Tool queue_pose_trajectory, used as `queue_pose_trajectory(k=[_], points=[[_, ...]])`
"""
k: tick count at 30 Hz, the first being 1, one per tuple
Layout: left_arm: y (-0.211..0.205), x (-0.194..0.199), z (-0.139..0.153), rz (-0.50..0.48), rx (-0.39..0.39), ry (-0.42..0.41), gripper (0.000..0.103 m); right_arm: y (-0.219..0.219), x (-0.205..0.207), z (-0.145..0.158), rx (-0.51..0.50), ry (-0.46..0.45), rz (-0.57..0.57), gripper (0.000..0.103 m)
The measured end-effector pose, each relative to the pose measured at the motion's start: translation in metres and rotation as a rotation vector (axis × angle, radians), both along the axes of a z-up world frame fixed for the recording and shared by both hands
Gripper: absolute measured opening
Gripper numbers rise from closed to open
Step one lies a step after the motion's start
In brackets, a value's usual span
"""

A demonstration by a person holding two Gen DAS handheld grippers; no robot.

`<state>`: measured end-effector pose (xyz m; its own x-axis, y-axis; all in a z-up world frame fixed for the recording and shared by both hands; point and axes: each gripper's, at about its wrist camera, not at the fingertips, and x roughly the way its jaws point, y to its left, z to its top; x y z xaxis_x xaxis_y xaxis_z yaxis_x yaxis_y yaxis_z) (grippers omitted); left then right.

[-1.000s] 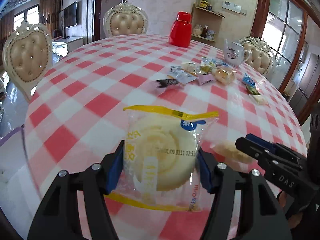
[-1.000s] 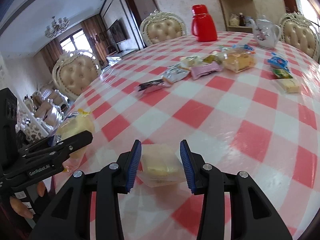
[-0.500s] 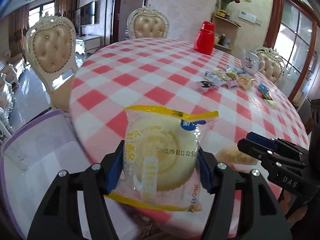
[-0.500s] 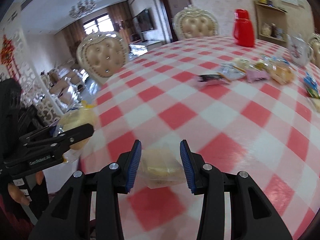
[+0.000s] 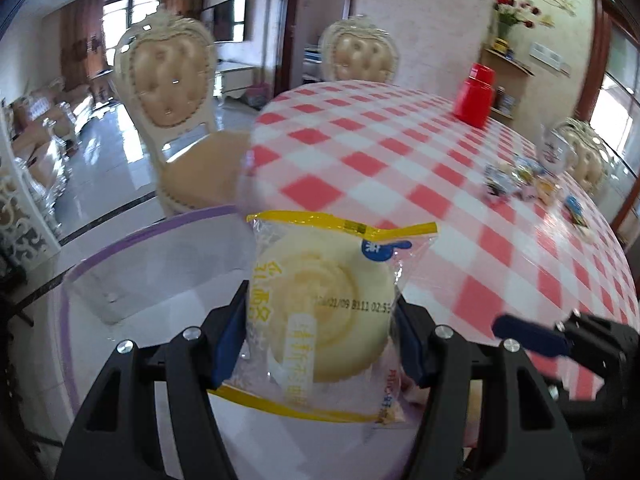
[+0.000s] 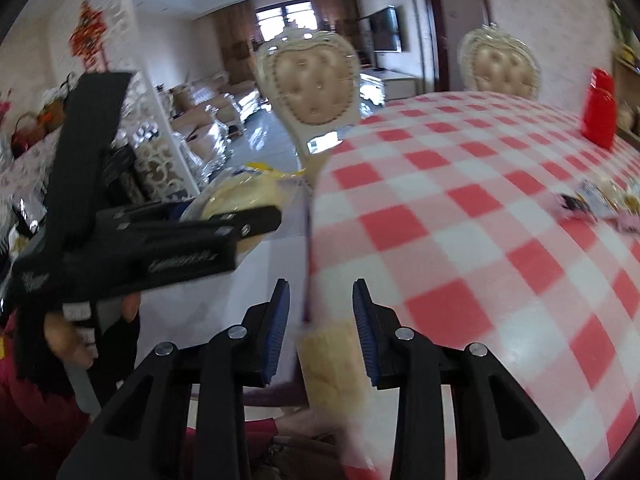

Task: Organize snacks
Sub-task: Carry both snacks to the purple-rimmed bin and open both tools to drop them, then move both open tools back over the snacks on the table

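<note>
Clamped between the blue pads of the left gripper sits a round, pale-yellow cake in a clear plastic wrapper with yellow edge strips, held flat with its printed face toward the camera, hanging over a clear plastic bin with a purple rim that stands just beside the edge of the round table with the red-and-white checked cloth. The right gripper has just closed further, its jaws standing narrow around a small pale-yellow pastry in clear wrap; the pastry lies against the right-hand pad, and the blur hides whether the other pad touches it. It too hangs at the table's near edge, over the purple rim of the bin. Seen from the right wrist, the left gripper reaches in from the left with its cake, a hand gripping its handle. Further out on the table lies a loose cluster of small wrapped snacks, well apart from both grippers, and a red plastic jug stands near the table's far side. Two cream tufted chairs with carved frames stand beside the table.
</note>
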<state>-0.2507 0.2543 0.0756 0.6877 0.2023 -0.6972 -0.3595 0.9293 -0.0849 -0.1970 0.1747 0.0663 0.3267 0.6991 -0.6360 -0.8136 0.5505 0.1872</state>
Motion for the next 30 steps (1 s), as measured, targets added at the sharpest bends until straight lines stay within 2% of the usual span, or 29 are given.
queue_pose_trajectory(k=[2,4,6,8,10,12,14,15,18,20,22,24,26,28,30], points=[[0.016,-0.004,-0.002,0.033,0.009,0.011,0.064,0.015,-0.004,-0.003,-0.005,0.026,0.054,0.029],[0.034,-0.007,-0.007,0.065,0.018,0.039,0.065,0.021,-0.003,0.003,-0.012,-0.003,0.068,0.029],[0.049,-0.009,-0.017,0.084,0.016,0.086,0.065,0.010,0.014,0.008,-0.008,-0.023,0.020,0.032],[0.062,-0.008,-0.033,0.098,-0.022,0.127,0.065,-0.008,0.038,0.006,-0.016,-0.022,-0.075,0.034],[0.066,-0.001,-0.055,0.067,-0.059,0.202,0.065,-0.033,0.060,0.000,0.003,0.026,-0.162,0.034],[0.067,0.003,-0.071,0.047,-0.124,0.226,0.065,-0.055,0.070,-0.008,0.026,0.071,-0.213,0.034],[0.064,0.004,-0.077,0.053,-0.097,0.244,0.069,-0.067,0.070,-0.013,0.031,0.090,-0.224,0.035],[0.064,0.005,-0.078,0.054,-0.088,0.250,0.077,-0.071,0.068,-0.015,0.027,0.091,-0.227,0.036],[0.070,0.002,-0.079,0.083,-0.077,0.266,0.079,-0.080,0.061,-0.015,0.023,0.080,-0.222,0.043],[0.072,0.001,-0.079,0.090,-0.074,0.275,0.080,-0.079,0.056,-0.014,0.027,0.067,-0.208,0.051],[0.074,0.000,-0.074,0.111,-0.070,0.265,0.084,-0.079,0.051,-0.009,0.028,0.043,-0.197,0.055],[0.071,0.000,-0.066,0.123,-0.049,0.241,0.092,-0.081,0.048,-0.004,0.036,0.026,-0.191,0.060],[0.067,0.003,-0.060,0.122,-0.009,0.229,0.097,-0.084,0.046,0.000,0.041,0.012,-0.189,0.066],[0.063,0.006,-0.060,0.120,0.029,0.238,0.099,-0.088,0.046,0.002,0.052,0.011,-0.193,0.067],[0.063,0.007,-0.062,0.118,0.031,0.251,0.099,-0.090,0.044,0.002,0.053,0.017,-0.178,0.067]])
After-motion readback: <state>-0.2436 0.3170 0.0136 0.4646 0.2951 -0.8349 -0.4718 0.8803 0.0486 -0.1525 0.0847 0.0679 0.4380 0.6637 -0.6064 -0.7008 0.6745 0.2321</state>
